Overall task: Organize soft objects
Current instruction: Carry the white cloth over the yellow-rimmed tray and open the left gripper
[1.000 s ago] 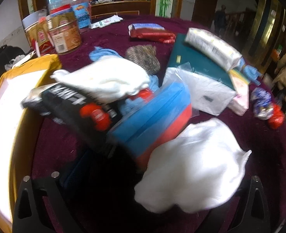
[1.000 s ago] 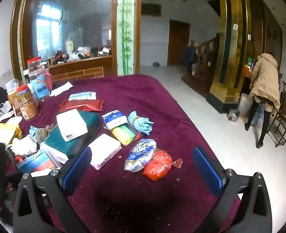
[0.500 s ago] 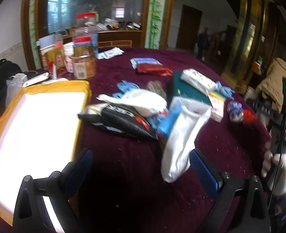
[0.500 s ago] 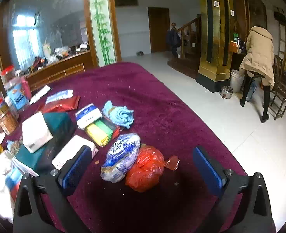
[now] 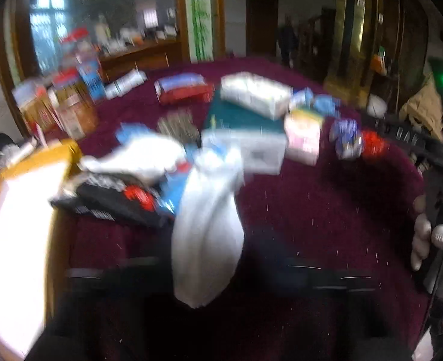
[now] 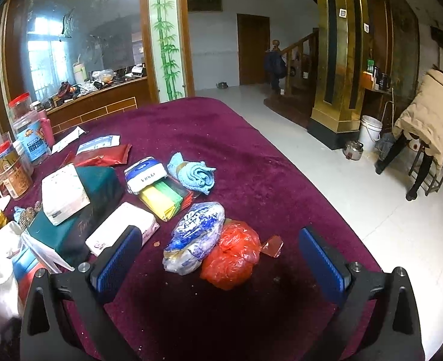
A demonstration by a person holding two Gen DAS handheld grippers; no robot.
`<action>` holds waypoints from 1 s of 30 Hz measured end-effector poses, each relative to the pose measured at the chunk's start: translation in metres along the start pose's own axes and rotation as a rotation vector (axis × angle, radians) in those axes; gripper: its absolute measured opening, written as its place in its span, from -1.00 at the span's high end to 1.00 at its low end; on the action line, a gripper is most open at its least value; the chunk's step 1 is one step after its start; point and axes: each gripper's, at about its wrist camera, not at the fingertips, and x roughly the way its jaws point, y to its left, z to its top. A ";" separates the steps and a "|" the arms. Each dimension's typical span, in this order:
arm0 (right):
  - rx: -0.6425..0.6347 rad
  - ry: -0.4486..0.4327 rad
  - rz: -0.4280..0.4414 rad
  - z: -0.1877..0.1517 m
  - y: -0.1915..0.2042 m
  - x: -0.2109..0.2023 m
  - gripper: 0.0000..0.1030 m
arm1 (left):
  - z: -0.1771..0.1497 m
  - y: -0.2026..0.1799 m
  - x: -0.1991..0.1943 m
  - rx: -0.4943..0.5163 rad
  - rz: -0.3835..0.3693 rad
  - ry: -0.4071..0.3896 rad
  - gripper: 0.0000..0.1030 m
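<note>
Right gripper [image 6: 218,266] spread wide, holding nothing.
It hovers over the bench [image 6: 266,186]; an orange bag [image 6: 232,255] sits between its fingers. The left gripper's state is lost to blur; a white cloth [image 5: 206,234] hangs at 6 o'clock.

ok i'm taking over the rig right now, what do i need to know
Left gripper: too blurred to tell open or shut; the white soft bundle is right in front of it, near the yellow-rimmed box.
Right gripper: open, empty, over the blue-and-white bag and red bag.
Rolled blue towel: farther back on the maroon table.
Done: nothing visibly sorted.
Left: all soft items.
</note>
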 end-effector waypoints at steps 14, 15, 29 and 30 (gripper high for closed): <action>-0.023 0.052 0.135 0.004 0.008 0.001 -1.00 | -0.035 0.085 -0.109 -0.299 -0.194 -0.190 0.81; -0.024 0.074 0.194 0.008 0.011 -0.002 -1.00 | -0.040 0.094 -0.115 -0.315 -0.185 -0.197 0.81; -0.353 0.254 0.395 0.071 0.153 0.040 -0.93 | -0.084 0.166 -0.137 -0.469 -0.127 -0.228 0.81; -0.369 0.279 0.387 0.070 0.161 0.049 -0.84 | -0.086 0.170 -0.138 -0.475 -0.122 -0.230 0.81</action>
